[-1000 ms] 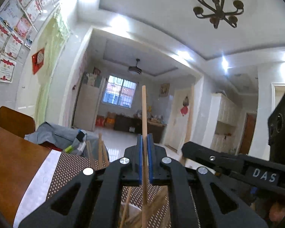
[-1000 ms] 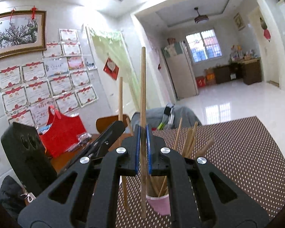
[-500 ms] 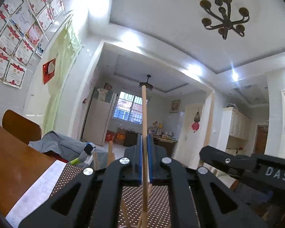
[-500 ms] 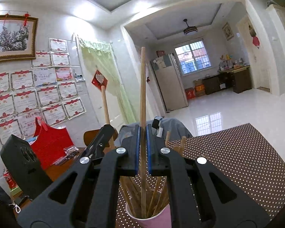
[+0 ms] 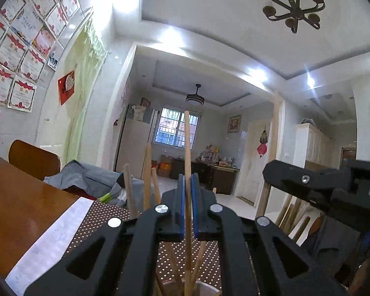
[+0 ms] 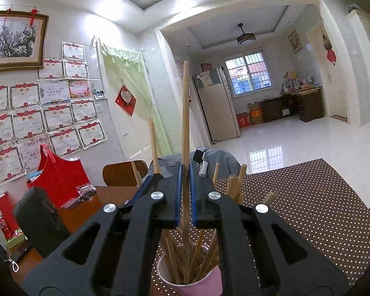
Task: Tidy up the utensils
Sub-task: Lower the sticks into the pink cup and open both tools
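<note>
Now my right claw (image 6: 184,194) and left claw (image 5: 188,204) each pinch an upright chopstick (image 6: 185,123) over the pink cup (image 6: 204,285) at bottom centre, next I'd release.

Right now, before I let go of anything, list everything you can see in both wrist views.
Held chopsticks: two, pale wood, upright, one in each gripper, lower ends in the cup.
Loose chopsticks: several, wood, leaning in the cup.
Cup: one, pink, on the mat below the grippers.
Mat: one, brown with white dots, on the table.
Table: one, brown wood.
Chair: one, brown, behind the table.
Grey cloth: one, heaped over a chair back.
Red bag: one, at the wall.
Left gripper: black, blue pads, shut on a chopstick.
Right gripper: same, shut on the other.
</note>
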